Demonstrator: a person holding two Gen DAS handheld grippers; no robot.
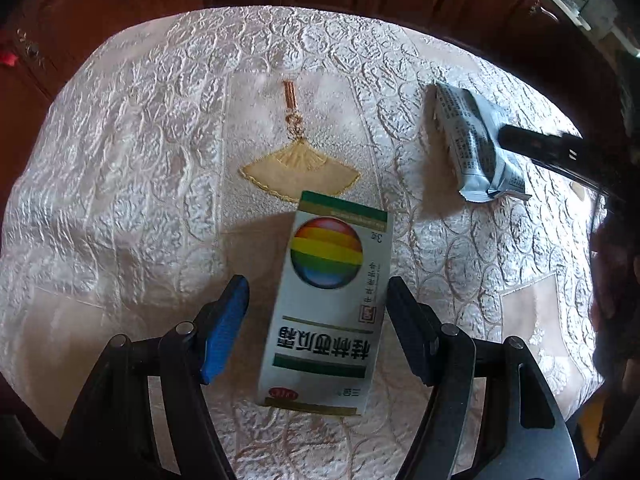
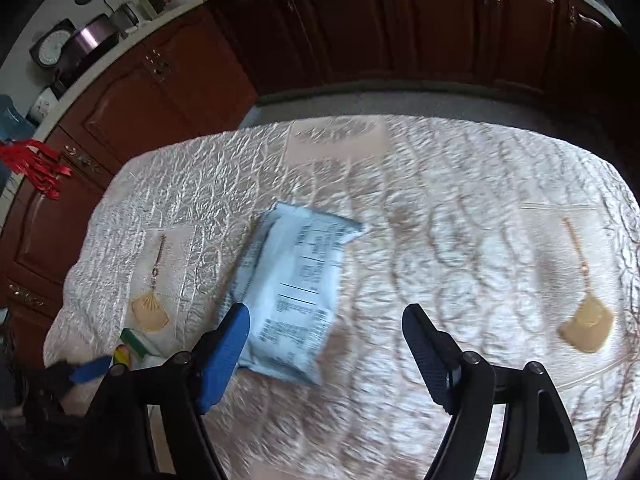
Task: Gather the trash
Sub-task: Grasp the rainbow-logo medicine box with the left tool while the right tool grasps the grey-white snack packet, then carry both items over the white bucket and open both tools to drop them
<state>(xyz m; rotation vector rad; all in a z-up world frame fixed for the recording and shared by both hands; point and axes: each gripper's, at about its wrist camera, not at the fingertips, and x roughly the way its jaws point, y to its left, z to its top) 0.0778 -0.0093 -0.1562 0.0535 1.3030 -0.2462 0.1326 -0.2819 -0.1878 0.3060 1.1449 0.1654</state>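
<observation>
Medicine box (image 1: 326, 308) lies flat on the embroidered tablecloth (image 1: 120, 200), between the left gripper (image 1: 316, 304) jaws, which stand wide, pads not touching. Pale blue wrapper (image 2: 290, 296) sits well apart, ahead of the right gripper (image 2: 326, 326), also wide, empty. Risk: box sits skewed, so closing could twist it out.

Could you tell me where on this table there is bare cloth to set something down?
Free: the cloth right of the pale blue packet, up to the fan motif. Crowded: around the rainbow box.
</observation>
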